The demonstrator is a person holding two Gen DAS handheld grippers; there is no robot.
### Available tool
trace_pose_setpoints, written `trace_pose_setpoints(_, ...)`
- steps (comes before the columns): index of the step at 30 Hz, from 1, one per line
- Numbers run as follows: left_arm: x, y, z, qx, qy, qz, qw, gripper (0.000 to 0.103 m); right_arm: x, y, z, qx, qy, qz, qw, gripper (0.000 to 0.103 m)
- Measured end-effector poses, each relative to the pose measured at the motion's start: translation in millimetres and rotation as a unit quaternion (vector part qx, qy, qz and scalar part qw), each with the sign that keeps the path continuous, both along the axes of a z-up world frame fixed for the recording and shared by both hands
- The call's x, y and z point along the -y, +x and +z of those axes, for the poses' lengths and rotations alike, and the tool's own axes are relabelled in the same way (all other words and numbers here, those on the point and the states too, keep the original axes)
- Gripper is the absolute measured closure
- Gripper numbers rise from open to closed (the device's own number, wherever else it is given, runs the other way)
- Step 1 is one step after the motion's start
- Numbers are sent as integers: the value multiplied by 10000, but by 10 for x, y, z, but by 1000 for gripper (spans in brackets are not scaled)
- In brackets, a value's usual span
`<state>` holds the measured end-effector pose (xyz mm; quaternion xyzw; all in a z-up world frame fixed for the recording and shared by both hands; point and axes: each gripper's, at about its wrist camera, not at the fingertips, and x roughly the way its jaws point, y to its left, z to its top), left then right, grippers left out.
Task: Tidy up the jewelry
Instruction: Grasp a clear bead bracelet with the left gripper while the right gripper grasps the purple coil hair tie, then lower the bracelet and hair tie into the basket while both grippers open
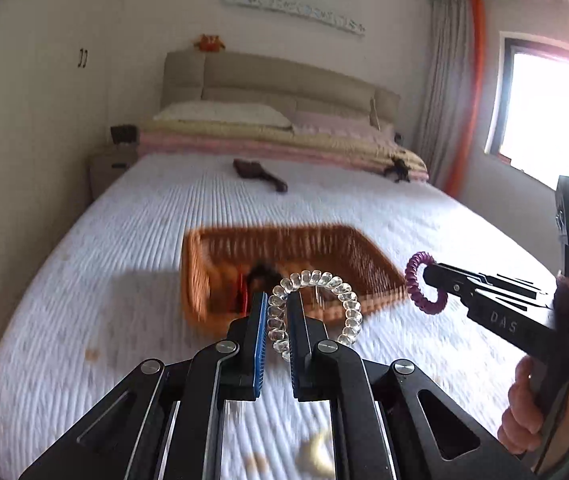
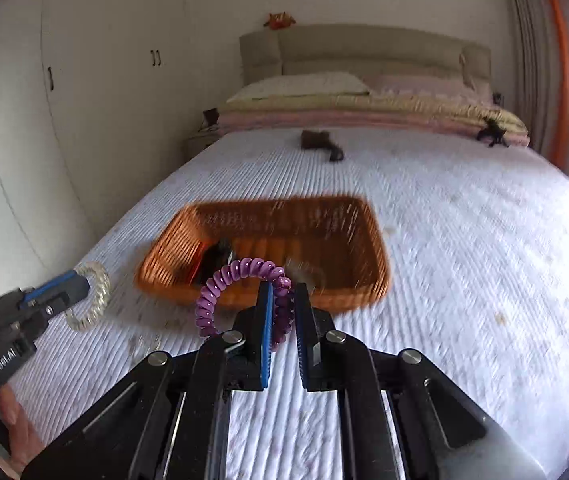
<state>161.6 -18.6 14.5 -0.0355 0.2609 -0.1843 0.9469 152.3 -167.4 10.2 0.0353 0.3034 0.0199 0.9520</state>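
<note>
Basket [image 2: 268, 236] holding dark items; left claw [image 1: 276, 304] grasping clear coil [image 1: 316, 304], right claw [image 2: 283, 296] purple coil [image 2: 240, 288]

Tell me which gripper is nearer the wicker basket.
Hard to call; both hover short of the wicker basket. The left gripper holds a clear coil, the right gripper a purple coil.

The basket [image 2: 348, 240] at mid-frame was woven orange-brown wicker, rough and matt, on a white ribbed, quilted cloth bedcover [image 2: 464, 280]. The clear coil [image 1: 316, 280] looked like glossy see-through plastic, and the purple coil [image 2: 240, 270] like glossy smooth plastic. The left gripper [image 1: 276, 320] and right gripper [image 2: 284, 320] were matt black with shiny metal pivots and blue ridged pads [image 1: 261, 320].
</note>
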Motion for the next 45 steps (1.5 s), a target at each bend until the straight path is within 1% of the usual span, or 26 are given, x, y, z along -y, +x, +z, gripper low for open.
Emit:
trace_pose_setpoints(4,88,476,127,-9,-67,42,10000,94,64,403,104,-26,-137,-153,9998,91)
trace_pose_setpoints(6,132,703,123,-75,-96,89,9999,94,97,696,61,-130,-143,-234,9995,91)
trace_pose_setpoints(8,217,928,79,-151,-25,143,9998,94,111,921,-18,-263,-54,-223,9994,91)
trace_pose_setpoints(12,302,1356,-116,-422,49,258,9988,94,176,1321,-289,-650,44,-303,9974,91)
trace_pose_setpoints(16,302,1626,-405,-846,-31,309,9959,94,158,1536,-564,-962,52,-375,9946,91)
trace_pose_setpoints(20,341,1700,-602,-950,55,367,9948,94,171,1713,-820,-1350,-22,-405,9900,91)
trace_pose_setpoints(23,302,1830,-706,-1123,73,597,9918,94,153,1795,-974,-1574,-131,-435,9865,91)
trace_pose_setpoints(25,228,1944,-782,-1286,10,733,9890,94,118,1809,-1025,-1606,-209,-416,9859,91)
trace_pose_setpoints(28,185,1997,-877,-1435,-55,688,9872,94,81,1815,-1058,-1617,-273,-425,9855,91)
trace_pose_setpoints(30,211,1988,-886,-1386,65,668,9881,94,80,1803,-1059,-1576,-247,-360,9865,91)
trace_pose_setpoints(34,213,1964,-861,-1347,-18,609,9890,93,109,1773,-1062,-1555,-196,-368,9870,90)
trace_pose_setpoints(37,235,1930,-854,-1273,95,592,9901,91,151,1786,-1081,-1567,-160,-412,9867,90)
trace_pose_setpoints(39,225,1923,-857,-1291,65,564,9900,91,190,1777,-1084,-1567,-45,-388,9869,90)
trace_pose_setpoints(41,205,1930,-865,-1340,-10,539,9895,86,218,1753,-1062,-1516,25,-370,9877,90)
trace_pose_setpoints(42,196,1932,-862,-1349,8,573,9892,74,231,1745,-1046,-1496,47,-359,9881,89)
trace_pose_setpoints(43,186,1914,-844,-1291,12,597,9898,59,245,1737,-1030,-1475,58,-361,9884,89)
trace_pose_setpoints(45,170,1871,-799,-1149,-38,564,9918,48,276,1700,-989,-1378,121,-378,9897,89)
